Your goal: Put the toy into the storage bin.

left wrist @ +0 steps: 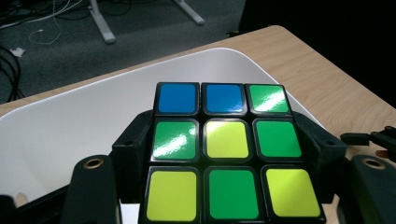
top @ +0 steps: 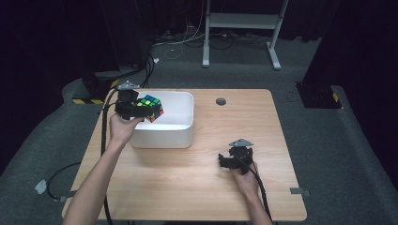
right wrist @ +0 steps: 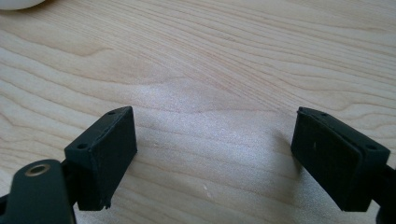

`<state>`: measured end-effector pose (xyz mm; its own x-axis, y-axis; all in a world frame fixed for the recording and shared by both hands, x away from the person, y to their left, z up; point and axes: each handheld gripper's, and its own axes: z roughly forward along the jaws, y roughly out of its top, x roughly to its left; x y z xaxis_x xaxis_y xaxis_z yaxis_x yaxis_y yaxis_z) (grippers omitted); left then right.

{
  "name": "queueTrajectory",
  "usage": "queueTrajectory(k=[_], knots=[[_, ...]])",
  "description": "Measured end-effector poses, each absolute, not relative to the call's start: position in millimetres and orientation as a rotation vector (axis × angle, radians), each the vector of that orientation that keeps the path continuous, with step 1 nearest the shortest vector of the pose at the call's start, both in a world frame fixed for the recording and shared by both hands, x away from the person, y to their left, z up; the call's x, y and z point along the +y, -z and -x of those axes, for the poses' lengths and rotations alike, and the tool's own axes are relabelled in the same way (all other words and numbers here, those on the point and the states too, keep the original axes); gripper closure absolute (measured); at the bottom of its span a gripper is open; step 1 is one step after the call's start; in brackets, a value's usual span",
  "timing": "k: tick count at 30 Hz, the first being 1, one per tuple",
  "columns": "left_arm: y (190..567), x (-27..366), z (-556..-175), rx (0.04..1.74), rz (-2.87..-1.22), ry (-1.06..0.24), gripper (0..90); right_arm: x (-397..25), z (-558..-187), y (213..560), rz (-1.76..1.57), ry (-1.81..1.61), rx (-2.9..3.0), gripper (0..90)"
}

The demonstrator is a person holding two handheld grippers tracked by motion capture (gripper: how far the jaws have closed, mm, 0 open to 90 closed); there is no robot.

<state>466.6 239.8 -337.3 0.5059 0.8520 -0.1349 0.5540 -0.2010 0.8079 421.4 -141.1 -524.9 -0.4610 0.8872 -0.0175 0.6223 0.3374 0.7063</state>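
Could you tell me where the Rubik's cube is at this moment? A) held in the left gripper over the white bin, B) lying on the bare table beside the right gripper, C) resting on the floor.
A: the left gripper has its jaws shut on the Rubik's cube above the white bin.

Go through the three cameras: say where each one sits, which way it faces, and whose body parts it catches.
High view: fixed above the person's side, facing forward and down on the table; both forearms, the left gripper and right gripper show.
Left gripper view: rides the left gripper, facing the cube between its fingers, over the white bin.
Right gripper view: faces bare tabletop between open fingers.
High and left gripper views share cube and bin.
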Motion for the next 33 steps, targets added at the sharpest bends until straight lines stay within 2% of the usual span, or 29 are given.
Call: queueTrajectory(k=[33], knots=[[374, 232, -509, 1.354, -1.898, -0.476, 33.1, -141, -421, 525, -1.33, -0.899, 2.206, 14.1]])
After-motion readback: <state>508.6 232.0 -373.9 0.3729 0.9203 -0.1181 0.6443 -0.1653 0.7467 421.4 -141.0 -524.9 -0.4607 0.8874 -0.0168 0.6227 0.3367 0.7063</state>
